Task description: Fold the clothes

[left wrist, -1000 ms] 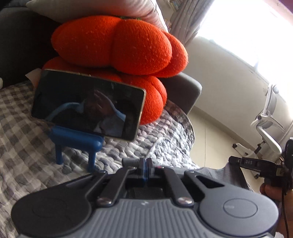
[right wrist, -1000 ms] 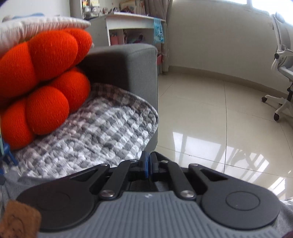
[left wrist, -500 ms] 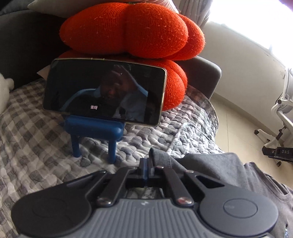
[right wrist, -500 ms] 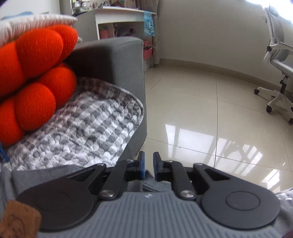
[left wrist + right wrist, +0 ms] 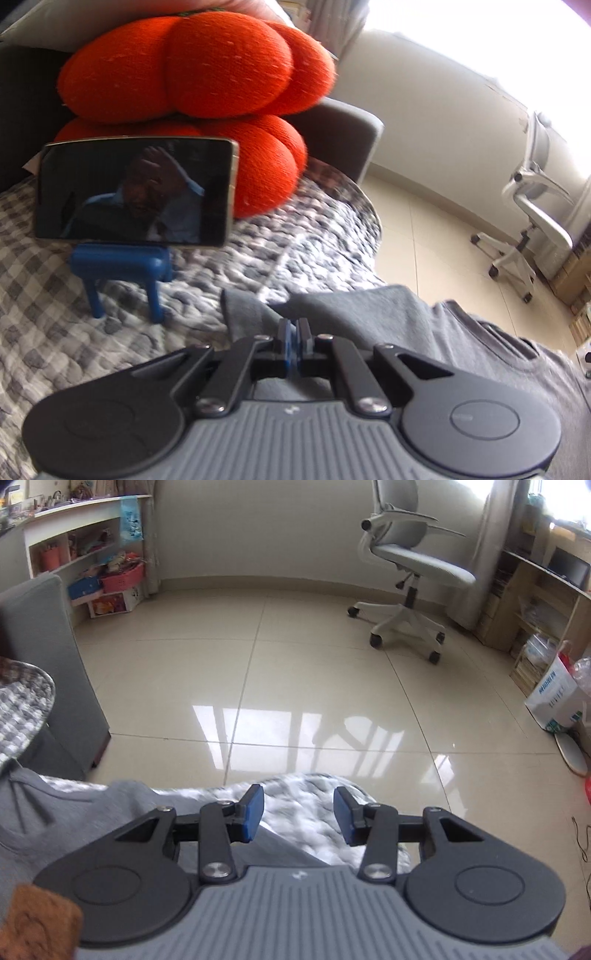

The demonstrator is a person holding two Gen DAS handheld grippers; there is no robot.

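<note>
A: Right gripper (image 5: 298,815) has let go! A sec ago its jaws were pinched together, half a sec ago just cracked, now they're wide apart w/ nothing between the pads. It's swung round too: view went from the orange cushion to the floor and the office chair (image 5: 410,568).

B: And the left?

A: Left gripper (image 5: 294,341) hasn't budged, jaws pressed tight on a bunched fold of the grey shirt (image 5: 399,321). Phone (image 5: 135,192) on its blue stand (image 5: 122,264) is back in much the same spot as a sec ago.

B: So where's the shirt now?

A: Spread on the checked blanket (image 5: 55,317) over the sofa seat, running from the left gripper toward the sofa's front edge. Right cam shows more of the same shirt (image 5: 85,812) just left of the open pads, blanket under them.

B: Meaning for the fold?

A: My read: right side's edge got laid down and released, left end held as anchor. Can't tell how many folds are in; most of the shirt is hidden behind the gripper bodies. Looks mid-job, tbh, since one corner is clamped, not resting.
</note>
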